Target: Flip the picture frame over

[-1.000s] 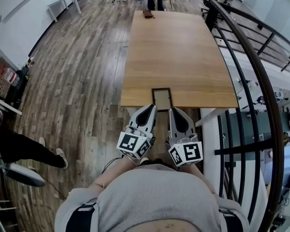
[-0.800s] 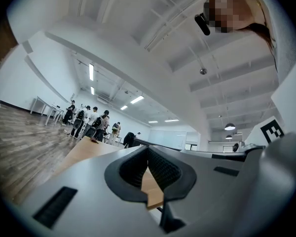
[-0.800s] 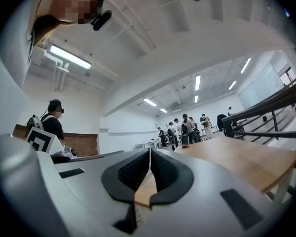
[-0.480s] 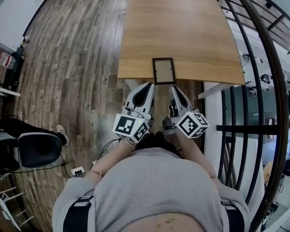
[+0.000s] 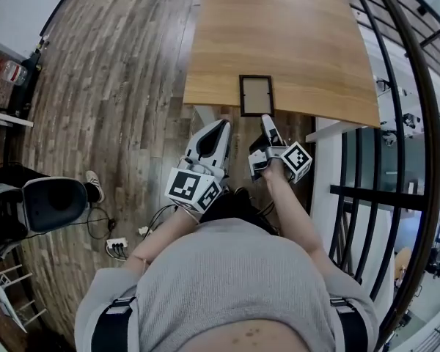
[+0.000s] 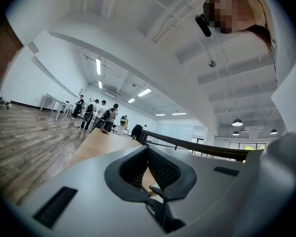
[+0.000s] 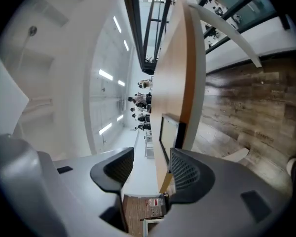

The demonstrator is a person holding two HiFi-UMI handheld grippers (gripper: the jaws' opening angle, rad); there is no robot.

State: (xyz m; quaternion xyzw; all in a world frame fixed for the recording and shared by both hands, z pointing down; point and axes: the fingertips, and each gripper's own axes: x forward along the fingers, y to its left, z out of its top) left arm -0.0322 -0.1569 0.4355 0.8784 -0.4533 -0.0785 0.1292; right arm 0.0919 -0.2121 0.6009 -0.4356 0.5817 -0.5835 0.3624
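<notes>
Starting with the long light-wood desk (image 5: 279, 28), its near edge is the main hazard. The small dark-rimmed rectangular picture frame (image 5: 256, 95) lies flat right at that edge, roughly midway along it. A clumsy lift or a nudge toward the person could, I judge, send it off onto the brown plank floor (image 5: 117, 86).

The far stretch of the desk is bare wood, with plenty of room to push the frame away from the edge or lay it down once turned. On the right, the black metal railing (image 5: 374, 193) runs beside the desk. It stands apart from the frame, yet a wide sweep of the right arm during the turn might catch it. The left side is open floor, free for an elbow.

Because the frame lies flat, only its thin rim offers a hold, and a shallow pinch there may slip halfway through the flip.

The left gripper (image 5: 221, 125) sits just short of the near edge with its jaws pressed together and nothing between them. It cannot steady the frame until they part.

The right gripper (image 5: 267, 119), rolled onto its side, is just near of the frame. Its jaws have just been opening and stand spread and empty, with the desk's edge lined up in the gap. Advancing at a poor height, one jaw could strike that edge instead of bracketing the rim.
</notes>
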